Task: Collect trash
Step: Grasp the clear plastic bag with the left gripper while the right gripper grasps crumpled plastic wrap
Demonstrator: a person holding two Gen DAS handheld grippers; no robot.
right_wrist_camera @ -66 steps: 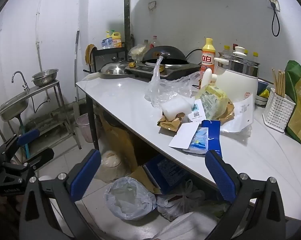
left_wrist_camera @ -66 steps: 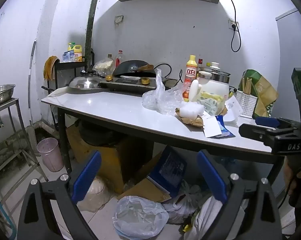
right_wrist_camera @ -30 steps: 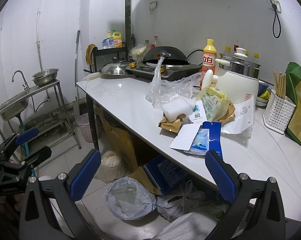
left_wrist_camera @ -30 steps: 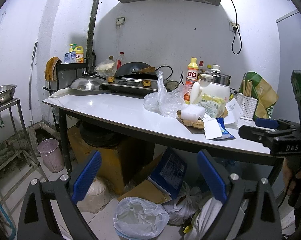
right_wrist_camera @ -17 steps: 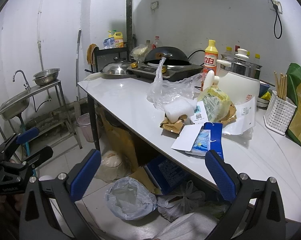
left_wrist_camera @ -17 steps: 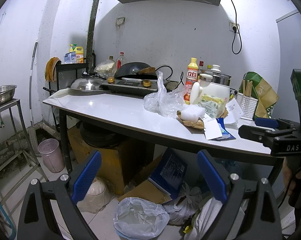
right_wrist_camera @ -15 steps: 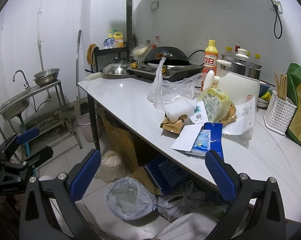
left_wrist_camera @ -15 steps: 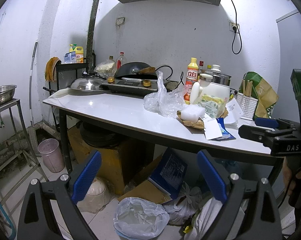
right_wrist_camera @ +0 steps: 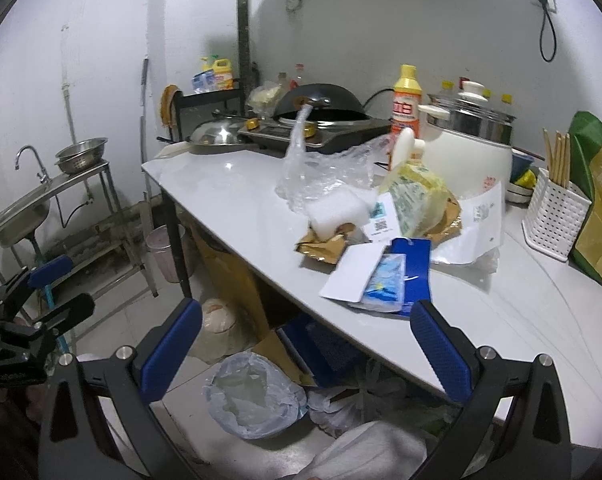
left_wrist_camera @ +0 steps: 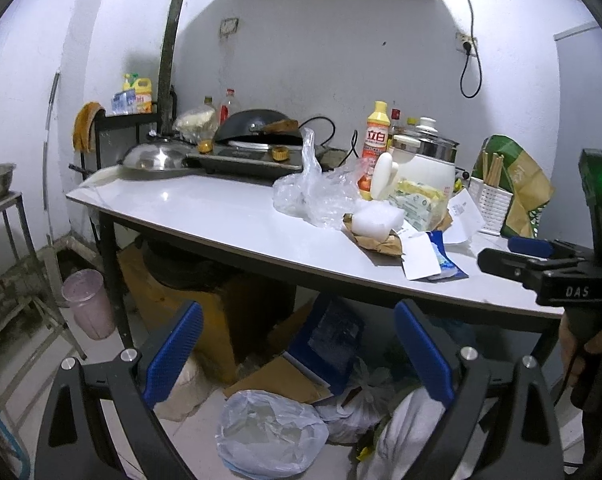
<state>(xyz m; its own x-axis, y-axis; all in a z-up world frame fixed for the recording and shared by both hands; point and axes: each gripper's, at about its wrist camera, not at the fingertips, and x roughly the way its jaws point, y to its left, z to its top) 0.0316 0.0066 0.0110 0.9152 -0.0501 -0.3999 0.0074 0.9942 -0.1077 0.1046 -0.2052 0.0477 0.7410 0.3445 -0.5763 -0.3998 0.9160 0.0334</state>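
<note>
Trash lies in a heap on the white table (right_wrist_camera: 229, 200): a clear plastic bag (right_wrist_camera: 321, 172), a white foam block (right_wrist_camera: 335, 210) on brown paper (right_wrist_camera: 321, 246), a yellow-green wrapper (right_wrist_camera: 415, 196), white cards (right_wrist_camera: 353, 274) and a blue packet (right_wrist_camera: 401, 278). The heap shows in the left wrist view too, with the bag (left_wrist_camera: 313, 196) and foam block (left_wrist_camera: 377, 220). My left gripper (left_wrist_camera: 297, 356) is open and empty, held low in front of the table. My right gripper (right_wrist_camera: 301, 350) is open and empty, just short of the table's near edge.
A bag-lined bin (right_wrist_camera: 253, 396) and more bags sit on the floor under the table. A cooker (right_wrist_camera: 469, 148), chopstick holder (right_wrist_camera: 555, 220), yellow bottle (right_wrist_camera: 407, 100), wok and stove (right_wrist_camera: 321, 120) stand at the back. A sink stand (right_wrist_camera: 33, 208) is on the left.
Both grippers have drifted slightly; the view of the table has barely shifted. Both stay open and empty.
</note>
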